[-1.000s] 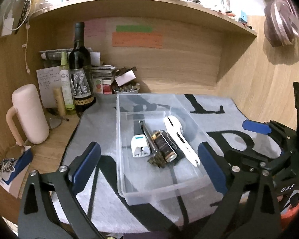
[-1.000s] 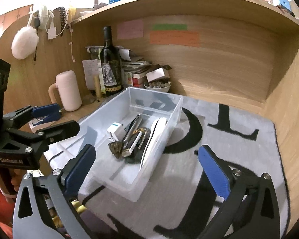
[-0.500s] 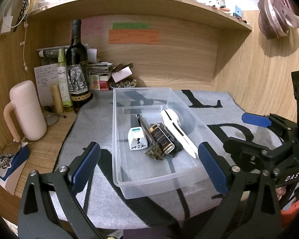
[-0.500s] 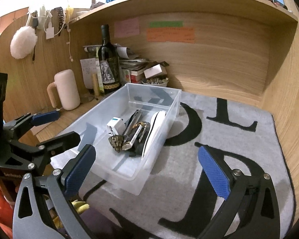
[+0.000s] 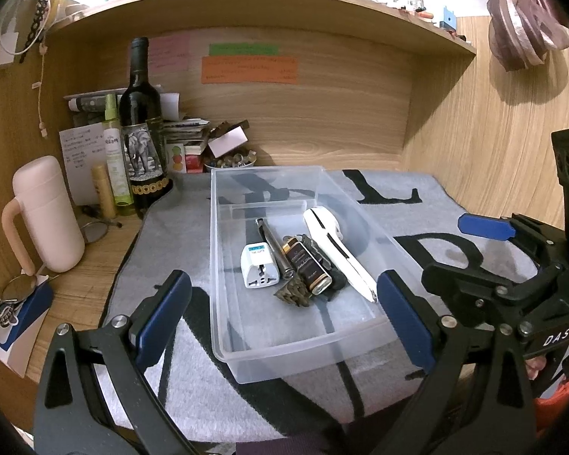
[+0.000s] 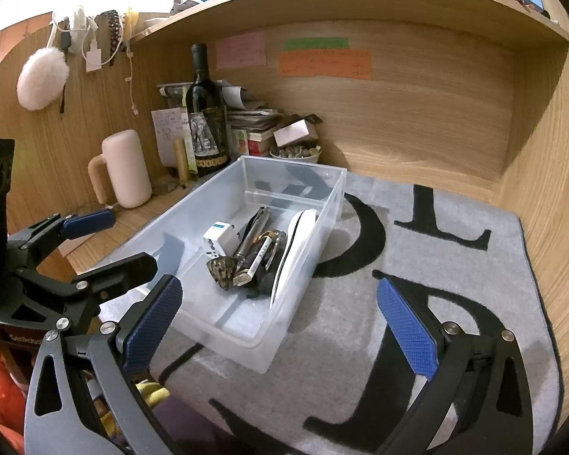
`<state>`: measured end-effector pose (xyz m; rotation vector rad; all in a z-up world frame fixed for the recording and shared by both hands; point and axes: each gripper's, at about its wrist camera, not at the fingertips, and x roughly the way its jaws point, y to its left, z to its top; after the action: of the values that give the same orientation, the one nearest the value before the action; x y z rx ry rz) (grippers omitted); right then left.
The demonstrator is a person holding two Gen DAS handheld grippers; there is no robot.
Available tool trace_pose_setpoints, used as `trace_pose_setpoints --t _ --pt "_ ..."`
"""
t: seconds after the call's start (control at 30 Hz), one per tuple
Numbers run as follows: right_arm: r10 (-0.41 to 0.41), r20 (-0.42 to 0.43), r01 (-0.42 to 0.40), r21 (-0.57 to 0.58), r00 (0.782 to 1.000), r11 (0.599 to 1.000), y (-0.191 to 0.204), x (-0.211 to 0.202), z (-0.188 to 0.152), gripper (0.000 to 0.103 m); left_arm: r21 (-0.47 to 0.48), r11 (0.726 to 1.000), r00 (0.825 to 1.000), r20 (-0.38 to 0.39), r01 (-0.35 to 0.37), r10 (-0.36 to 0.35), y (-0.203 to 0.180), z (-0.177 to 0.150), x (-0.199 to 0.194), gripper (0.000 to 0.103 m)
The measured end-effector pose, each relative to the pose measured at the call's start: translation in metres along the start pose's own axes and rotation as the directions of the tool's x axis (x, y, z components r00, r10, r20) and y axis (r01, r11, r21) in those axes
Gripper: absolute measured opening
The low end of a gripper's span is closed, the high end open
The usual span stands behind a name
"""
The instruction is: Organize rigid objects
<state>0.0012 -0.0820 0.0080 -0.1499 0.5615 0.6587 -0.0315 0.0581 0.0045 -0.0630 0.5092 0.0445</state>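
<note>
A clear plastic bin (image 5: pixel 223 345) (image 6: pixel 322 250) lies on a grey mat with black letters. In it lie a white travel adapter (image 5: pixel 259 270) (image 6: pixel 219 240), a metal pen (image 5: pixel 273 242), a dark battery-like box (image 5: pixel 306 266), a small bronze piece (image 5: pixel 293 292) and a long white tool (image 5: pixel 337 250) (image 6: pixel 294 250). My left gripper (image 5: pixel 280 322) is open and empty, held back from the bin's near end. My right gripper (image 6: pixel 280 326) is open and empty, near the bin's right front corner. Each gripper shows in the other's view.
A wine bottle (image 5: pixel 142 129), small bottles, a pink mug (image 5: pixel 45 216), papers and a bowl of small items (image 5: pixel 231 161) crowd the back left corner. Wooden walls stand behind and to the right. A blue and white box (image 5: pixel 22 322) sits at the left edge.
Both grippers have drawn back and risen a little from the bin; the scene appears slightly farther. Both stay open. The objects in the bin have not moved.
</note>
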Motion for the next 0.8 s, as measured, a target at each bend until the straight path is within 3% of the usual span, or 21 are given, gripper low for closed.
trace_pose_setpoints --t 0.8 --pt "0.000 -0.009 0.000 0.003 1.000 1.000 -0.0031 0.0011 0.0015 0.103 0.003 1.000 1.000 0.004 0.012 -0.012 -0.0036 0.0031 0.0041 0.100"
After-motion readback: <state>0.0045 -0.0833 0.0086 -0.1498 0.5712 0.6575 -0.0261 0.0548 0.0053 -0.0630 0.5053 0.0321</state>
